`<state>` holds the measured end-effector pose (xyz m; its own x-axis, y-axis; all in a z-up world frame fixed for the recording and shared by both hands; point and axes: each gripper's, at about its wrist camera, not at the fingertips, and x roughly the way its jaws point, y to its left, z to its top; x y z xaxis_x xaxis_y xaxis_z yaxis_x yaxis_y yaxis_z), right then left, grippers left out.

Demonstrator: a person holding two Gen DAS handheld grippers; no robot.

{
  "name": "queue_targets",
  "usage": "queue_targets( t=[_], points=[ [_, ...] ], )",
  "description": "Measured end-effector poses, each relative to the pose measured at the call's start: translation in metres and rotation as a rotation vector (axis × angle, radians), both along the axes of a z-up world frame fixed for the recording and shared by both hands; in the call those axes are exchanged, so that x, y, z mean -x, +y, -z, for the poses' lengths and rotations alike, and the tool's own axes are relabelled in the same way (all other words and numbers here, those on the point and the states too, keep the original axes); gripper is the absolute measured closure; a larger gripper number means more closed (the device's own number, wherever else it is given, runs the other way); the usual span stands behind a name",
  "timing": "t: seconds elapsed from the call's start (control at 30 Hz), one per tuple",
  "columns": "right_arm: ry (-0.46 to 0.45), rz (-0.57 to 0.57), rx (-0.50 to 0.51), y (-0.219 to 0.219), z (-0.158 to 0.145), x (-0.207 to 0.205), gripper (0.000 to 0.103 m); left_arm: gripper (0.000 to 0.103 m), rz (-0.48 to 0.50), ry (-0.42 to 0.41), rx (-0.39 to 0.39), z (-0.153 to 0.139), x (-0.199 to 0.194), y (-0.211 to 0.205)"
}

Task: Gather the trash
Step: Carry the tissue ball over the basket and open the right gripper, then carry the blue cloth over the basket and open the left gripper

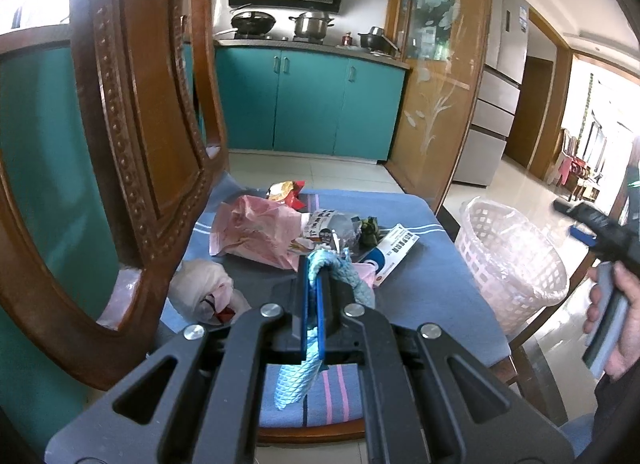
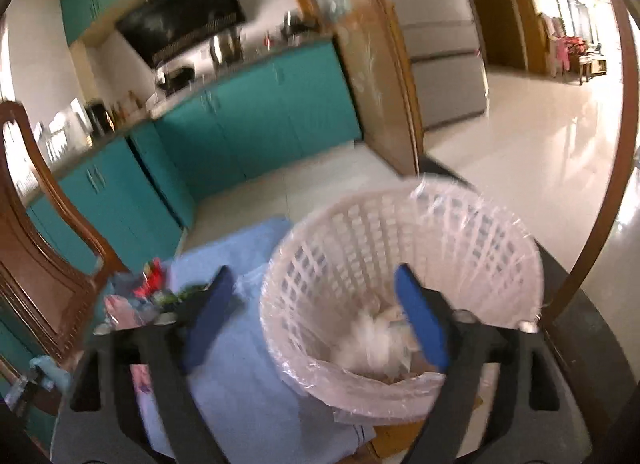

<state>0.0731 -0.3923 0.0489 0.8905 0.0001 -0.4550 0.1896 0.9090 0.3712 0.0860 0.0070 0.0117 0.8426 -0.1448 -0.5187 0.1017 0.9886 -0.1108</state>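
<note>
Beside blue cloth [image 2: 256,384], basket [image 2: 360,248] sits under spread right gripper [image 2: 320,304].

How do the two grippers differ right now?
The left gripper is shut on a light blue cloth, while the right gripper is open and holds nothing. The left gripper sits over the trash on the blue table cover; the right gripper is at the white lined basket, one finger over its mouth. The left view is sharp, the right blurred. Both have blue pads.
</note>
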Motion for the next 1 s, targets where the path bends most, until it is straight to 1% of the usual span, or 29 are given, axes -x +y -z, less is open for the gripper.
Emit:
queue_targets(
  t=[0.07,0.1,0.17,0.23,0.3,0.4,0.5,0.57,0.63,0.67,0.7,0.73,0.8,0.83,0.93,1.0],
  points=[
    [-0.069,0.050,-0.031,-0.008,-0.007,0.020,0.003,0.099,0.023,0.005,-0.001,0.000,0.000,-0.006],
    [-0.091,0.065,-0.048,-0.012,-0.009,0.027,0.003,0.099,0.037,0.008,0.001,-0.002,-0.001,-0.010],
    [-0.125,0.091,-0.061,-0.018,-0.014,0.037,0.003,0.099,0.073,0.019,0.030,-0.008,-0.004,-0.020],
    [-0.138,0.106,-0.057,-0.020,-0.016,0.040,0.003,0.099,0.114,0.019,0.035,-0.016,-0.010,-0.037],
    [-0.148,0.129,-0.072,-0.023,-0.016,0.043,0.003,0.099,0.166,0.012,0.024,-0.027,-0.023,-0.069],
    [-0.174,0.184,-0.110,-0.036,-0.013,0.052,0.003,0.099,0.274,0.013,0.062,-0.048,-0.050,-0.125],
    [-0.191,0.225,-0.128,-0.044,-0.012,0.058,0.003,0.099,0.365,-0.018,0.070,-0.073,-0.071,-0.184],
    [-0.192,0.232,-0.138,-0.047,-0.012,0.059,0.003,0.098,0.408,-0.047,0.090,-0.088,-0.086,-0.218],
    [-0.195,0.235,-0.142,-0.049,-0.013,0.059,0.003,0.088,0.428,-0.044,0.119,-0.092,-0.105,-0.245],
    [-0.192,0.230,-0.143,-0.051,-0.013,0.058,0.003,0.056,0.410,-0.039,0.113,-0.089,-0.111,-0.253],
    [-0.186,0.223,-0.145,-0.051,-0.012,0.056,0.003,0.018,0.388,-0.032,0.101,-0.085,-0.115,-0.256],
    [-0.182,0.218,-0.147,-0.051,-0.012,0.055,0.003,0.010,0.360,-0.031,0.082,-0.080,-0.117,-0.257],
    [-0.169,0.201,-0.149,-0.047,-0.011,0.053,0.003,0.009,0.313,-0.018,0.017,-0.065,-0.114,-0.249],
    [-0.160,0.185,-0.146,-0.044,-0.011,0.051,0.003,0.009,0.303,-0.008,0.004,-0.060,-0.111,-0.243],
    [-0.154,0.141,-0.109,-0.029,-0.014,0.047,0.003,0.009,0.226,0.008,-0.054,-0.044,-0.090,-0.205],
    [-0.152,0.100,-0.073,-0.014,-0.018,0.046,0.003,0.007,0.154,0.006,-0.092,-0.036,-0.065,-0.166]
  ],
)
